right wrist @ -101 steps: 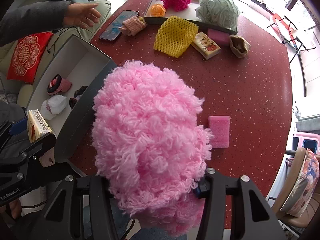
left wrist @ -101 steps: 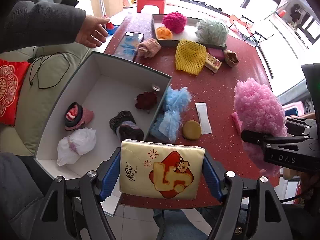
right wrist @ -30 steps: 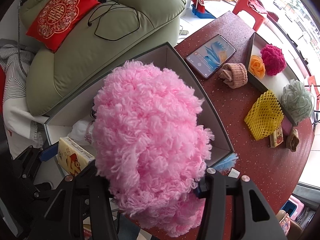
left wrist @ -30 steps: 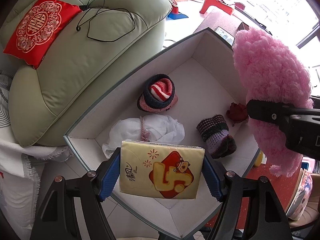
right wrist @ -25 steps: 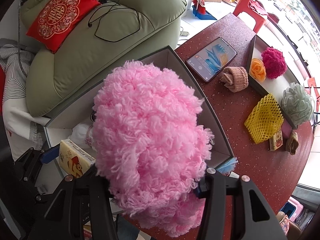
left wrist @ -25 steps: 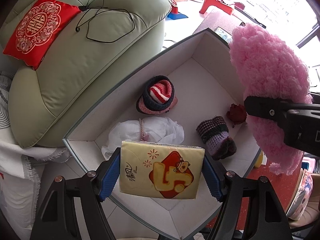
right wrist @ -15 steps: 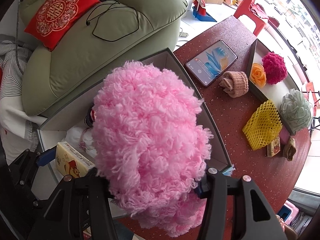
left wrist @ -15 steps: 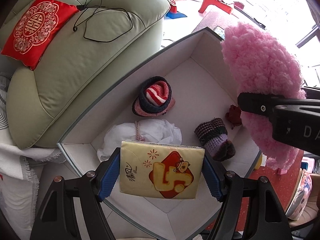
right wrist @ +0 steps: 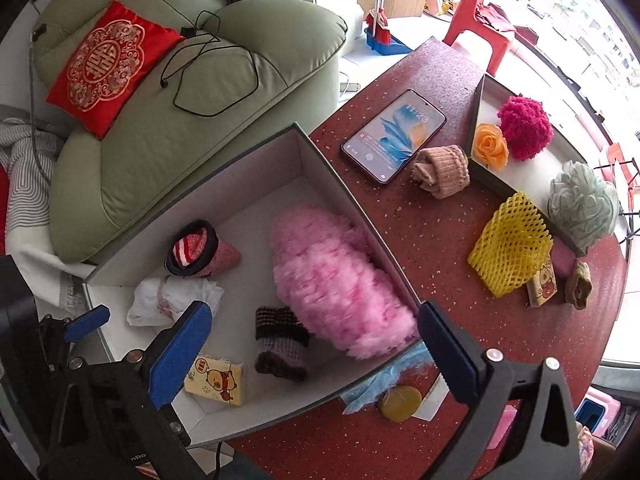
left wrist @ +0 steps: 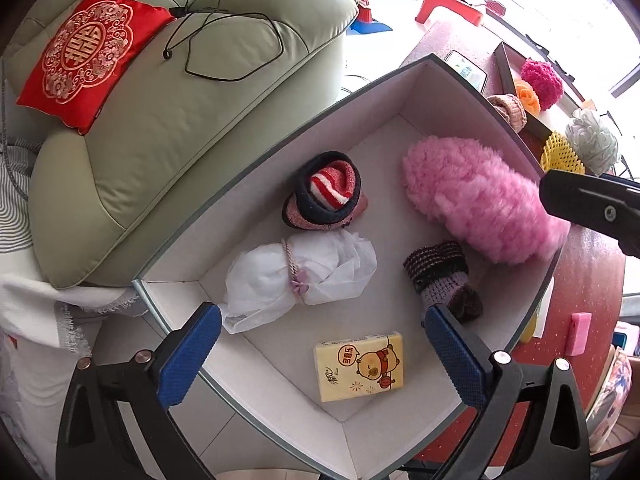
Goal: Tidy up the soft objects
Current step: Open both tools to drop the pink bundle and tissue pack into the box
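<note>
Soft objects now lie in the white box (left wrist: 248, 184): the fluffy pink yarn ball (left wrist: 472, 196) at about two o'clock against the wall, the flat tissue packet (left wrist: 362, 366) at six. The left gripper (left wrist: 318, 354) and right gripper (right wrist: 310, 354) have just been opening; both jaws stand spread with nothing between them. Judging by this, lift both straight up clear of the rim before reaching for the yellow foam net (right wrist: 510, 244) on the tabletop (right wrist: 432, 236), springy and open-meshed.
</note>
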